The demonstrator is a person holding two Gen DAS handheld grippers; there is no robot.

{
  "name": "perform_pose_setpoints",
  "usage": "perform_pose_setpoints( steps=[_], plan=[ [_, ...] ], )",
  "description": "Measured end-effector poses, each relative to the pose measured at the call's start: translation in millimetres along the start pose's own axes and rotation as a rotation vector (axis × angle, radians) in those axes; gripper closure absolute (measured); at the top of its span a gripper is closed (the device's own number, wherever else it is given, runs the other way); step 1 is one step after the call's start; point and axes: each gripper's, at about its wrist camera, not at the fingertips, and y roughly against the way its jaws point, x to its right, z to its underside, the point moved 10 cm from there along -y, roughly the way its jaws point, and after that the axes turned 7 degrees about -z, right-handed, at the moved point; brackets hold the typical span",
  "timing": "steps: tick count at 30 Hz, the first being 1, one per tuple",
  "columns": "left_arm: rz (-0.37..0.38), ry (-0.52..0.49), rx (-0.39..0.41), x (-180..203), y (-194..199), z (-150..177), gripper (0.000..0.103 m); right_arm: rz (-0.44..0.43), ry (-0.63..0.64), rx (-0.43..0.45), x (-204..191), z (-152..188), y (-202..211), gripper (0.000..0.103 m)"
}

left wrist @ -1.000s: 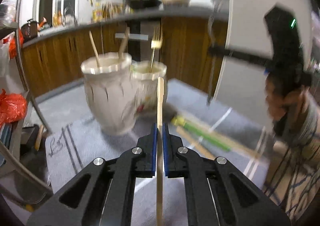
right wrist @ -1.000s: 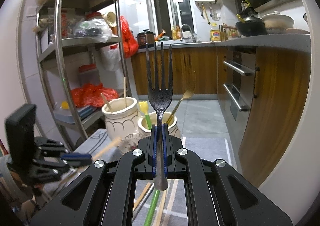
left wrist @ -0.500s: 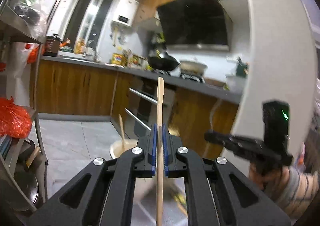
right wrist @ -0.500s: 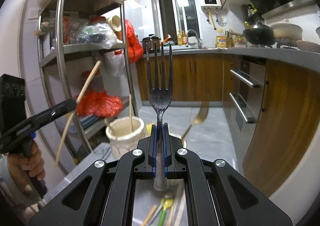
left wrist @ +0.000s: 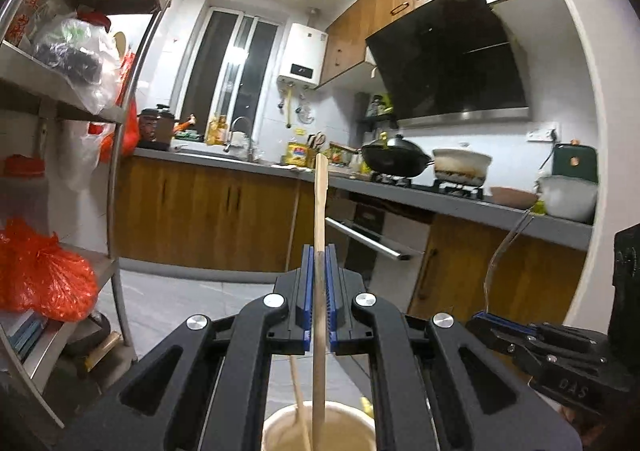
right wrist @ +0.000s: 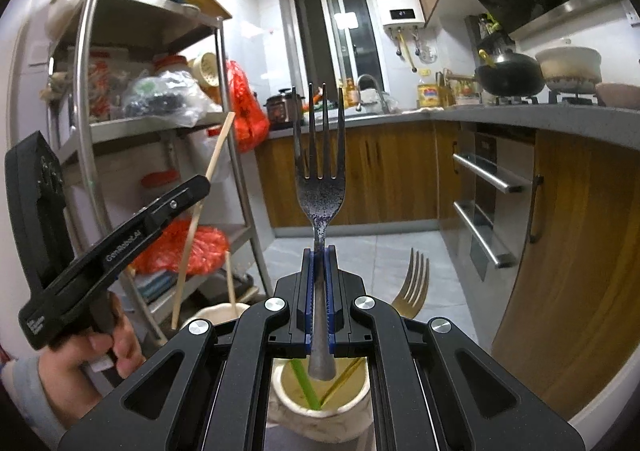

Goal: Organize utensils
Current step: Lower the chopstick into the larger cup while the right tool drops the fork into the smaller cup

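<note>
Wooden and pale, the flat chopstick (left wrist: 320, 211) is standing upright, clamped in the left gripper (left wrist: 319, 271) directly above the cream ceramic pot (left wrist: 320, 427) at bottom centre, while the right gripper (right wrist: 319, 279) is pinching the dark steel fork (right wrist: 320, 187) tines-up over the second cream holder (right wrist: 320, 399).

The pot (left wrist: 318, 427) under the left claw (left wrist: 319, 291) is cut off by the bottom edge. The right claw (right wrist: 319, 291) hides the gold fork's (right wrist: 412, 283) handle.
</note>
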Motion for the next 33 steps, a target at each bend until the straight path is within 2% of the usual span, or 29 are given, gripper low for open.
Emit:
perform_pose_setpoints(
  steps=[3, 9, 15, 21, 23, 25, 29, 33],
  plan=[
    [-0.012, -0.009, -0.016, -2, -5, 13, 0.098, 0.005, -0.006, -0.033, 3, 12, -10, 0.097],
    [0.023, 0.003, -0.083, -15, 5, 42, 0.098, 0.023, -0.003, -0.115, 12, 43, -24, 0.097],
    [0.035, -0.064, -0.157, -20, 23, 65, 0.098, 0.000, -0.003, -0.196, 10, 68, -31, 0.097],
    [0.039, -0.137, -0.163, -16, 39, 74, 0.095, 0.009, -0.003, -0.254, 11, 81, -36, 0.097],
    [0.039, -0.141, -0.161, -15, 45, 74, 0.079, 0.009, -0.005, -0.266, 10, 82, -37, 0.097],
    [0.041, -0.132, -0.160, -17, 50, 74, 0.067, 0.011, -0.002, -0.276, 9, 83, -38, 0.097],
    [0.037, -0.100, -0.166, -22, 58, 73, 0.060, 0.011, -0.002, -0.291, 7, 84, -40, 0.096],
    [0.035, -0.076, -0.165, -28, 68, 71, 0.058, 0.002, -0.007, -0.278, 6, 82, -38, 0.093]
  ],
)
